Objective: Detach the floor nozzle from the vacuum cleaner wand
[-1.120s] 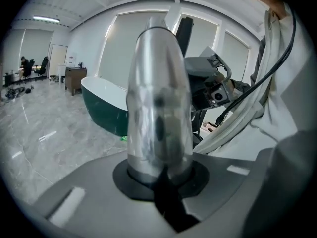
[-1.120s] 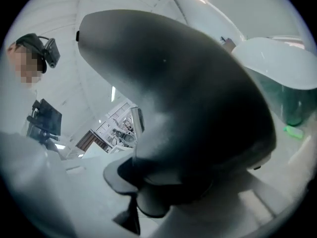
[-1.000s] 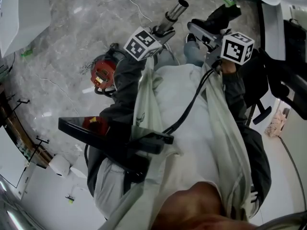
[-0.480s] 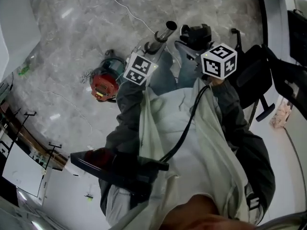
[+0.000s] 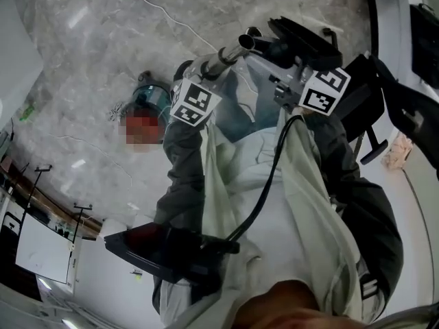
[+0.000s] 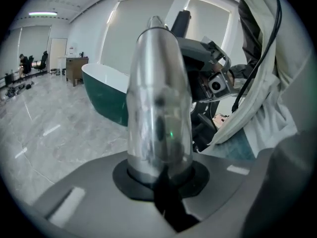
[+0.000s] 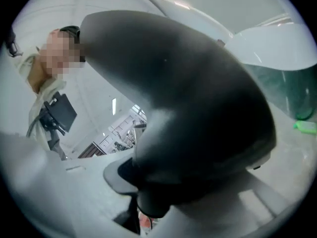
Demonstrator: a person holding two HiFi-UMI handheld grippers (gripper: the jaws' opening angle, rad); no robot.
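The silver wand [image 5: 230, 52] sticks out from my left gripper [image 5: 214, 67], which is shut on it; its open end points up and to the right in the head view. In the left gripper view the shiny wand [image 6: 158, 103] fills the middle, clamped between the jaws of the left gripper [image 6: 161, 185]. The black floor nozzle [image 5: 302, 36] is held by my right gripper [image 5: 291, 70], right beside the wand's open end; whether they touch I cannot tell. In the right gripper view the nozzle [image 7: 188, 113] blocks most of the picture above the right gripper [image 7: 148, 205].
The vacuum's body [image 5: 152, 101] lies on the marble floor [image 5: 89, 60] to the left, with a thin white cord [image 5: 154, 12] beyond it. A black chair [image 5: 374, 112] stands at the right. A dark green tub [image 6: 106, 98] stands ahead of the left gripper.
Both grippers have sunk lower in the head view with what they hold. The nozzle has swung closer to the wand's open end.
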